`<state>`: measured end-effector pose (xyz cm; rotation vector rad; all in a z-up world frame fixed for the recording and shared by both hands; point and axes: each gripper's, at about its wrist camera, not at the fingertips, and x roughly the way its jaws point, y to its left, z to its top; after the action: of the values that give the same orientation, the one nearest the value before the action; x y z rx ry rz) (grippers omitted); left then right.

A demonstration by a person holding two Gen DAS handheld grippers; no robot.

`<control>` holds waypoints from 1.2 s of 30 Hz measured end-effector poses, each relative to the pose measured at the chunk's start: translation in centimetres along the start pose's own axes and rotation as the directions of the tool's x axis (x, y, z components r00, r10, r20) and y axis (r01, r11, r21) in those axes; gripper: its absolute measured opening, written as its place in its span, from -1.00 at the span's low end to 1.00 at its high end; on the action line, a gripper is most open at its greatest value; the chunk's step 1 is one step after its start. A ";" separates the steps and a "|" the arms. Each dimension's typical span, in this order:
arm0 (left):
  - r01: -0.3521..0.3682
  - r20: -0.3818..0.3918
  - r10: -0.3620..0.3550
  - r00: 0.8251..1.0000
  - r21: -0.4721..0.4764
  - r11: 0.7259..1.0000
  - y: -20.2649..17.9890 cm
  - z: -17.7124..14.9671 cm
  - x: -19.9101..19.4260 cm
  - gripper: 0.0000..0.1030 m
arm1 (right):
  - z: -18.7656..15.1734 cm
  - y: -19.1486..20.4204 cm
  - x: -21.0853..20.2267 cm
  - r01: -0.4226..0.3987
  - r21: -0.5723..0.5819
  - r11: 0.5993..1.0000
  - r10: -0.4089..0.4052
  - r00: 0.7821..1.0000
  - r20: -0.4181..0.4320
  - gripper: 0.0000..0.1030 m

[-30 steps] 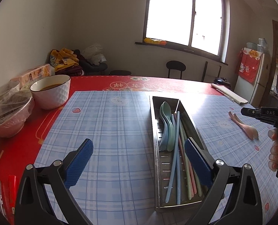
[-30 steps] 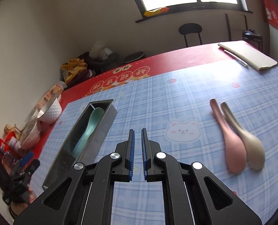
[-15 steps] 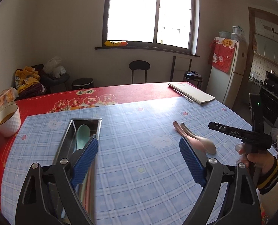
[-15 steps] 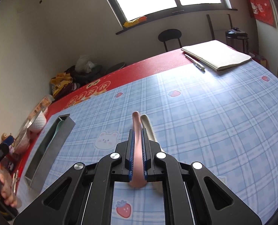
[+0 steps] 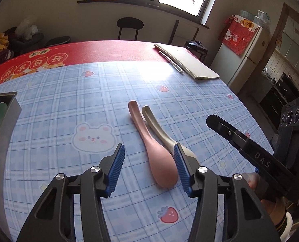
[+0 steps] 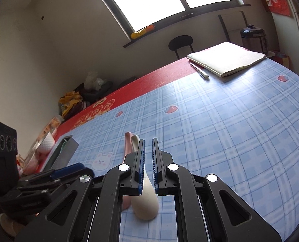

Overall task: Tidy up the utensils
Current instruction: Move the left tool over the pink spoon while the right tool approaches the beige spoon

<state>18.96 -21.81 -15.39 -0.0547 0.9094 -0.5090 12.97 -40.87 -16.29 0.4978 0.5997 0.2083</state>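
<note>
A pink spoon (image 5: pixel 155 153) and a beige spoon (image 5: pixel 159 129) lie side by side on the blue plaid tablecloth. My left gripper (image 5: pixel 148 166) is open, its blue pads on either side of the pink spoon's bowl, low over the table. My right gripper (image 6: pixel 147 165) has its jaws nearly together, above the beige spoon (image 6: pixel 145 203), gripping nothing; the pink spoon (image 6: pixel 127 143) lies just left of it. The steel utensil tray (image 5: pixel 4 121) with a green spoon stands at the left; it also shows in the right wrist view (image 6: pixel 63 154).
A notebook (image 5: pixel 186 61) with a pen (image 5: pixel 171 62) lies at the far right of the table. A white bowl (image 6: pixel 46 144) and packets stand at the table's left end. A chair (image 5: pixel 129 27) stands behind the table.
My left gripper has swung right from the tray and come down around the pink spoon. My right gripper has shifted from over the pink spoon to over the beige one and opened slightly.
</note>
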 end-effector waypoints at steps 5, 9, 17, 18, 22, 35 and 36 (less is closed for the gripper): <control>0.053 -0.058 -0.061 0.996 -0.125 0.991 1.2 0.7 2.4 -0.10 | 0.0 -0.9 0.0 -0.031 0.050 0.998 0.032 0.999 -0.005 -0.84; 0.075 -0.084 -0.091 0.992 -0.179 0.981 1.9 0.8 3.5 -0.23 | 0.1 -1.1 0.1 -0.036 0.060 0.998 0.037 0.999 -0.014 -0.84; 0.062 -0.103 -0.077 0.992 -0.140 0.988 0.6 0.5 4.4 -0.30 | 0.1 -1.3 0.2 -0.037 0.068 0.997 0.038 0.999 -0.018 -0.84; 0.056 -0.101 -0.069 0.993 -0.128 0.990 0.4 0.4 4.4 -0.30 | 0.1 -1.3 0.2 -0.037 0.070 0.997 0.038 0.999 -0.019 -0.84; 0.023 -0.086 -0.028 0.996 -0.063 0.998 -0.5 0.1 4.7 -0.30 | 0.1 -1.4 0.3 -0.037 0.072 0.997 0.039 0.999 -0.019 -0.84; -0.064 -0.064 0.071 0.995 0.100 0.993 0.8 -1.9 2.3 -0.49 | 0.1 -2.1 0.0 -0.045 0.105 0.993 0.048 0.999 -0.018 -0.84; -0.087 -0.055 0.095 0.994 0.129 0.988 0.9 -2.2 1.8 -0.50 | 0.1 -2.1 0.0 -0.045 0.103 0.994 0.047 0.999 -0.018 -0.84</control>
<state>18.52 -21.49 -18.34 0.1177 0.9327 -0.4845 13.13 -42.70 -17.32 0.6103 0.6213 0.2272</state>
